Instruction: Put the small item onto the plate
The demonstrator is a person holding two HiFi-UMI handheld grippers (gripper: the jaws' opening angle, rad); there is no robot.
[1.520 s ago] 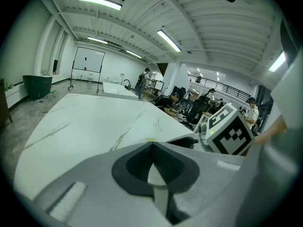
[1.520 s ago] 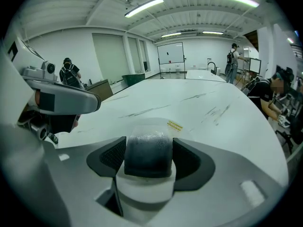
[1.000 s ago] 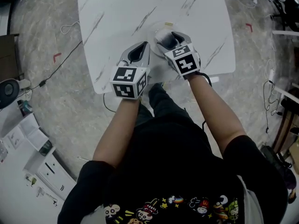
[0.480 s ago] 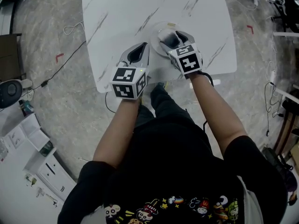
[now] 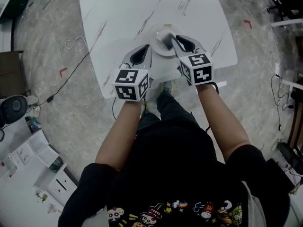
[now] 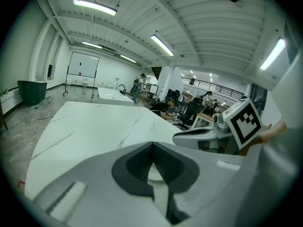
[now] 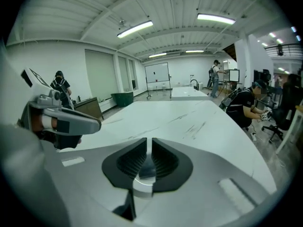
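A white plate [image 5: 158,48] lies near the front edge of the white marble table [image 5: 132,8]. My right gripper [image 5: 174,39] reaches over the plate from the right. Its jaws stand almost together, shut on a small dark item [image 5: 166,40] that is blurred in the head view. In the right gripper view the dark item [image 7: 146,167] shows in the narrow gap of the right gripper [image 7: 149,145], with the plate's rim [image 7: 142,186] just below. My left gripper [image 5: 142,51] rests at the plate's left edge, shut and empty; through its jaws [image 6: 152,150] the plate [image 6: 154,175] shows.
A small yellow scrap [image 5: 166,25] lies on the table just beyond the plate. Cables [image 5: 71,30] trail on the floor left of the table. White cabinets [image 5: 42,174] stand at lower left. People and desks fill the room behind.
The right gripper's marker cube has swung right and toward me, so it now points left over the plate. The left gripper has stayed put.
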